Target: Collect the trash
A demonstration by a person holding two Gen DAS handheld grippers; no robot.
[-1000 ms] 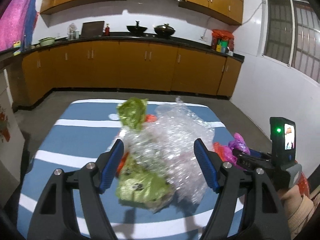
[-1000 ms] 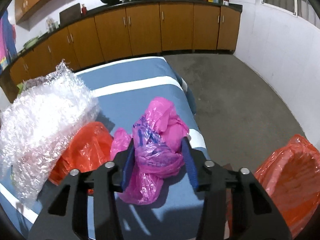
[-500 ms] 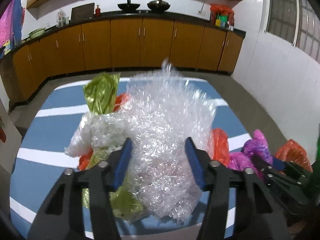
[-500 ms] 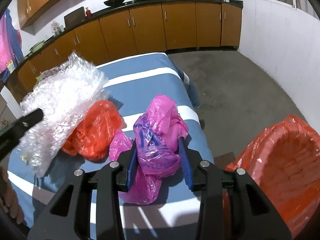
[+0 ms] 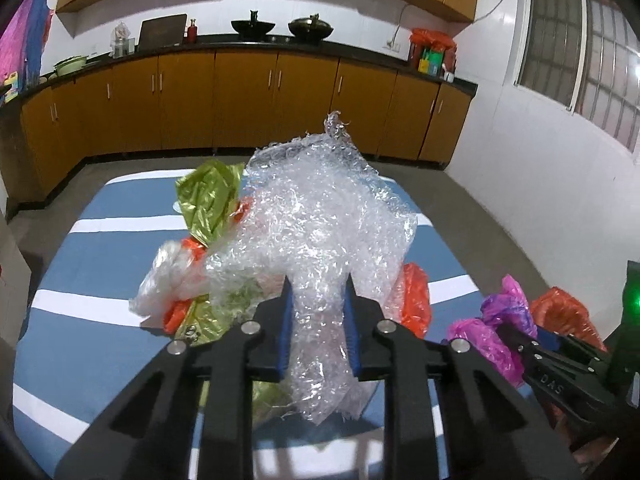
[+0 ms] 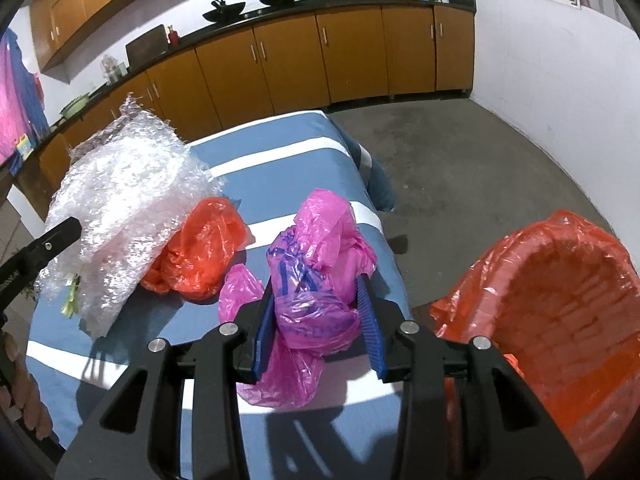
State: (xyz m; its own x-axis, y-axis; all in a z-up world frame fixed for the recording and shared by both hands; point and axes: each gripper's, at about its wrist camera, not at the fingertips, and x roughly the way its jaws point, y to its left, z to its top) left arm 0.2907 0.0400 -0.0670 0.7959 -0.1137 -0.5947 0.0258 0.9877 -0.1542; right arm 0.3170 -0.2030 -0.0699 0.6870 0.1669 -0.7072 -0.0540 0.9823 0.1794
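Between the blue pads of the left gripper [image 5: 317, 330], a crumpled sheet of clear bubble wrap [image 5: 320, 232] is pinched at its lower neck, the bulk of it billowing up and forward beyond the fingertips. Just left of that gripper, a yellow-green foil wrapper [image 5: 210, 200] and a clear bag with orange scraps [image 5: 172, 280] lie against the wrap; just right of it, an orange plastic bag [image 5: 416, 300] touches the wrap's edge. All of it sits on a blue tablecloth with white stripes [image 5: 100, 248].

At the table's near right edge, the right gripper [image 6: 318, 322] is clamped on a bunched pink plastic bag [image 6: 320, 264], its jaws narrowed around the wad, with loose pink film hanging below and to the left of the pads. Left of this gripper, the orange bag and the bubble wrap lie side by side, touching. Right of it, off the table edge, stands a bin lined with an orange-red bag [image 6: 560, 296], mouth open. Beyond both grippers run brown kitchen cabinets [image 5: 240, 100] under a dark counter.
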